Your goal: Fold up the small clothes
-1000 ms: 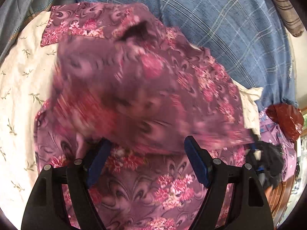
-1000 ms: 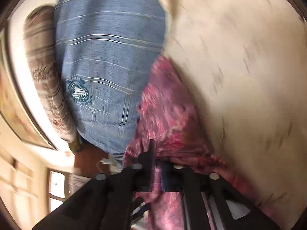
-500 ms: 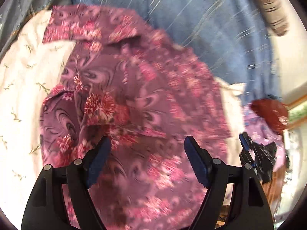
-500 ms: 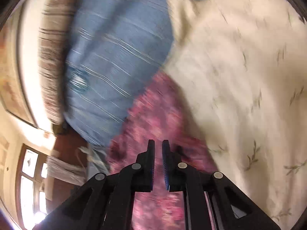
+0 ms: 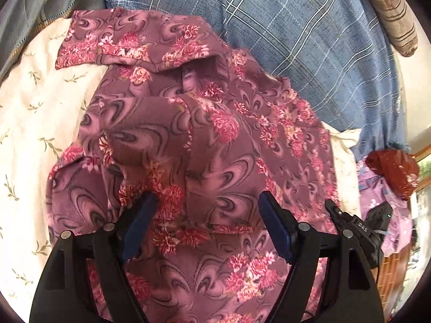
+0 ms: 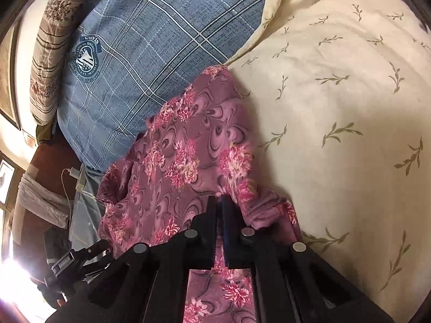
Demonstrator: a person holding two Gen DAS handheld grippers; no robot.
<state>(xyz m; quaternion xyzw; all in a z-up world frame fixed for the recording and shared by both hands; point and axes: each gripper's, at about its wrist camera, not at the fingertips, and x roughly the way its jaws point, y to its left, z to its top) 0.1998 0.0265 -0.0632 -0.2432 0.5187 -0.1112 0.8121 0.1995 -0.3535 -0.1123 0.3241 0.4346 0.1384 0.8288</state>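
A purple garment with pink flowers [image 5: 204, 140] lies spread and partly folded over on a cream sheet with a leaf print [image 5: 32, 113]. My left gripper [image 5: 207, 215] is open just above the garment's near part and holds nothing. In the right wrist view the same garment [image 6: 183, 156] lies beside the cream sheet [image 6: 336, 107]. My right gripper [image 6: 219, 202] is shut, with the cloth bunched right at its tips; a grip on the fabric is likely but the pinch itself is hidden. The right gripper also shows in the left wrist view [image 5: 358, 228].
A blue checked pillow [image 5: 309, 40] with a crest lies behind the garment. A brown striped bolster [image 5: 390, 13] lies at the far right. A dark red object [image 5: 393, 172] and a lilac cloth [image 5: 382, 210] sit by the right edge. A white charging cable [image 6: 72, 177] hangs at the bedside.
The raised, blurred flap of the garment has come down and now lies flat, folded over. My right gripper has swung across and stays shut. My left gripper stays open.
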